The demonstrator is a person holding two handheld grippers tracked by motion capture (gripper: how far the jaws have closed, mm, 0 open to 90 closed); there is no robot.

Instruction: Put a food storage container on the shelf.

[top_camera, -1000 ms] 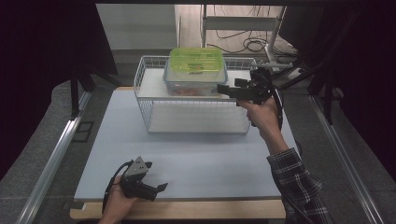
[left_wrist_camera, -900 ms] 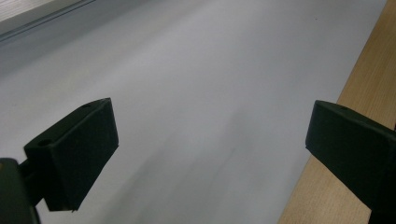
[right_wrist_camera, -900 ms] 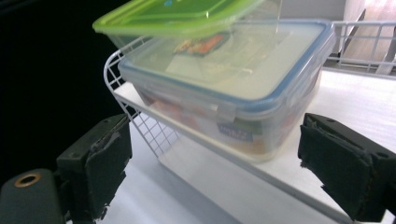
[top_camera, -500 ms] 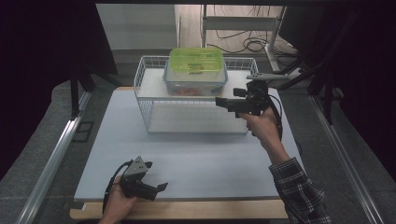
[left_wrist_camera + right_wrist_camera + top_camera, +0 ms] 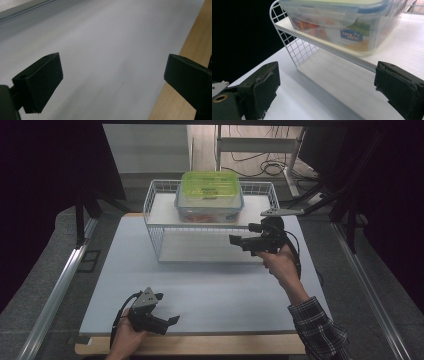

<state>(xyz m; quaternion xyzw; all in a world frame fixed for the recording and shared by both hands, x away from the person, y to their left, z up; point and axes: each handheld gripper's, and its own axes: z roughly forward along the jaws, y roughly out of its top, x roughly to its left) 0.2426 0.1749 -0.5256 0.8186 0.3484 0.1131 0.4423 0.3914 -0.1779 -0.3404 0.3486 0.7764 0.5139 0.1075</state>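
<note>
Right claw [image 5: 234,239] pulled back from the food box [image 5: 209,196], jaws wide apart and holding nothing.

Box parked on the upper shelf of the wire rack [image 5: 155,227], lid clipped on, contents showing. Probably stiff, slick plastic with some weight, best gripped across the short sides under the lid rim. Rack rim in the way. Left claw [image 5: 172,320] spread open, empty, low on the bench [image 5: 210,285].

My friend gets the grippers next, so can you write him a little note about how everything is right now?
Right gripper: open, holds nothing, raised in front of the white wire rack.
Left gripper: open, holds nothing, low at the near edge of the table.
Lunch box with green lid: sits shut on the rack's upper shelf.
Done: box is on the shelf.
Left: nothing obvious; probably just bring the right gripper home.
</note>
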